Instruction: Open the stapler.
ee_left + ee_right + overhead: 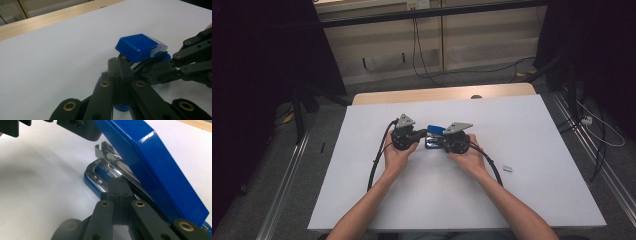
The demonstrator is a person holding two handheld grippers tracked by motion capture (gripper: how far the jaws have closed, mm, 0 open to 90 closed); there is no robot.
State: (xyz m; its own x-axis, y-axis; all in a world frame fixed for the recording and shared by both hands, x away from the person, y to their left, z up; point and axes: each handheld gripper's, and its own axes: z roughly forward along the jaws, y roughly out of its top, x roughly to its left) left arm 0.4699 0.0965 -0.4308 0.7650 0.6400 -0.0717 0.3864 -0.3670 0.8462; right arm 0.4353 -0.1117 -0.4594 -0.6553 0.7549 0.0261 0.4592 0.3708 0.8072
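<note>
A blue stapler (434, 136) sits near the middle of the white bench (532, 200), between the person's two hands. In the high view the left tool (421, 133) comes at it from the nine o'clock side and the right tool (438, 142) from the three o'clock side, each held in a hand (398, 156) with a black cable (377, 160) looping back toward six o'clock. A small grey metal piece (507, 168) lies well apart on the bench at about four o'clock from the stapler.

In the left gripper view the left tool (122, 65) has its jaws pressed together, their tips up against the underside of the stapler's raised blue cover (137, 46); whether they pinch any part of it cannot be told. The right tool (160, 71) enters from three o'clock and touches the stapler near its dark inner rail.

In the right gripper view the right tool (117, 185) also has its jaws together, their tips beside the spring rod under the tilted blue cover (150, 160); a grip on it cannot be confirmed. The chrome base (100, 173) with its blue foot lies on the bench at twelve o'clock from the tips, and the stapler stands hinged open.
</note>
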